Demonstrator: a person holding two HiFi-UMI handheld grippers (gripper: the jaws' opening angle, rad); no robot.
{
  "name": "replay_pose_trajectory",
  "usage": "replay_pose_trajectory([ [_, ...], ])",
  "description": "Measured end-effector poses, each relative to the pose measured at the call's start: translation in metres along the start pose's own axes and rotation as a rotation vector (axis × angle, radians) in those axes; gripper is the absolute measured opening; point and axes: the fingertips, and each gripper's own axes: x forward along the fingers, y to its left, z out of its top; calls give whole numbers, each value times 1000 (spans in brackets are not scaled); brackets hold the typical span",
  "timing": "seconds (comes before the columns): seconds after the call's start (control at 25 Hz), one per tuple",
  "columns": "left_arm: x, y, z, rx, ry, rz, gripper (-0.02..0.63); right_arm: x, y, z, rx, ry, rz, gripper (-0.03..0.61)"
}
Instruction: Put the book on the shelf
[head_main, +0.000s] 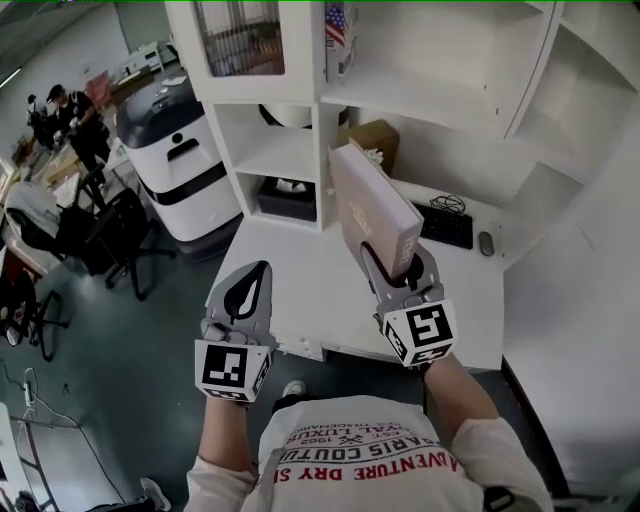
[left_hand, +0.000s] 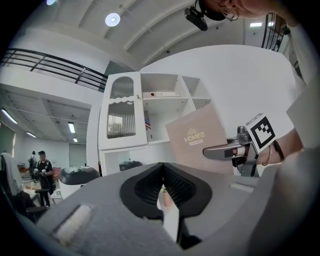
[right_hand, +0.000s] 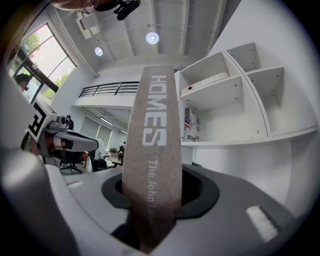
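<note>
A tan hardcover book (head_main: 368, 200) stands upright over the white desk, spine toward me. My right gripper (head_main: 398, 262) is shut on its lower end. In the right gripper view the spine (right_hand: 155, 125) reads "HOMES" and rises between the jaws of the right gripper (right_hand: 152, 187). My left gripper (head_main: 264, 268) hangs to the left of the book, apart from it and pointing up. Its jaws are shut with nothing in them, as the left gripper (left_hand: 162, 167) also shows in its own view. That view shows the book's cover (left_hand: 197, 137) too. The white shelf unit (head_main: 318, 120) stands just behind.
On the desk (head_main: 300, 290) lie a black keyboard (head_main: 445, 225) and a mouse (head_main: 486, 243). A cardboard box (head_main: 375, 140) sits by the shelf, and a dark tray (head_main: 287, 200) fills a low compartment. A white and black machine (head_main: 180, 165), office chairs (head_main: 110, 235) and people (head_main: 70, 115) are at the left.
</note>
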Motion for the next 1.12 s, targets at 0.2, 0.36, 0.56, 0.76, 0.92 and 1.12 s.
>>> replay_pose_trajectory([
  [0.2,60,22,9,-9,-47,-133,6,33,-22,12,-47,6,-111,175],
  [0.36,94,41,18,-8,-75,-228,5,56,-37,26,-46,15,-215,176],
  [0.56,117,62,33,2,-112,-325,5,71,-43,59,-79,-2,-307,175],
  [0.76,133,73,51,21,-164,-423,6,93,-53,105,-149,-7,-409,175],
  [0.92,128,84,51,-3,-165,-461,6,111,-60,137,-173,-1,-461,175],
  [1.12,123,93,50,-10,-184,-480,6,127,-73,179,-253,-22,-516,175],
])
